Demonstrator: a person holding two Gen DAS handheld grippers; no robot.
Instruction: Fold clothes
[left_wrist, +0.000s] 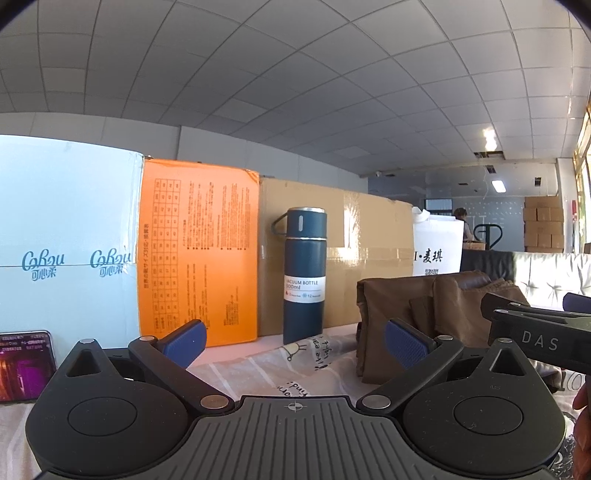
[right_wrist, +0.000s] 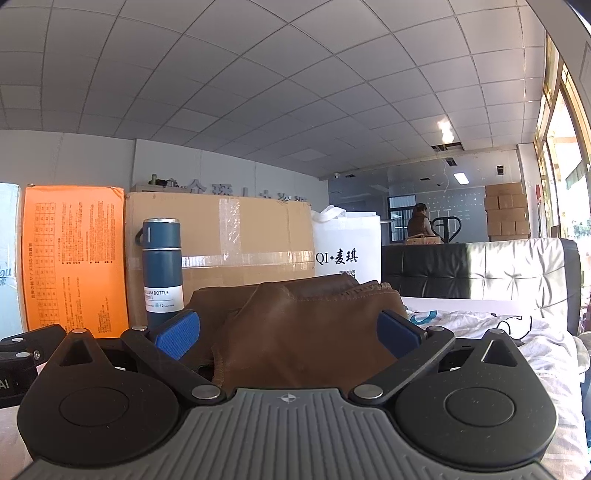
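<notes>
Blue-padded fingers of the left tool (left_wrist: 295, 341) spread wide, nothing between them; low over a printed sheet (left_wrist: 258, 373) that covers the counter. Brown garment (left_wrist: 417, 317) lies folded in a heap at 2 o'clock from this tool, just past its right finger, not touching it. Blue vacuum bottle (left_wrist: 304, 275) stands upright at 12 o'clock, its base at the sheet's far edge. Behind it, a taped cardboard box (left_wrist: 365, 236); orange box (left_wrist: 197, 254) at 11 o'clock, pale blue box (left_wrist: 66, 229) at 10 o'clock. White bag (left_wrist: 437, 247) with black lettering at 1 o'clock. A phone-like screen (left_wrist: 24, 363) glows at 9 o'clock.

Right tool (right_wrist: 288, 334), seen from the right wrist: fingers also spread wide, gripping nothing. The garment's near fold sits between them at 12 o'clock; whether cloth touches the pads, cannot tell. The bottle stands at 11 o'clock; a tufted black headboard (right_wrist: 480, 269) at 2 o'clock.
</notes>
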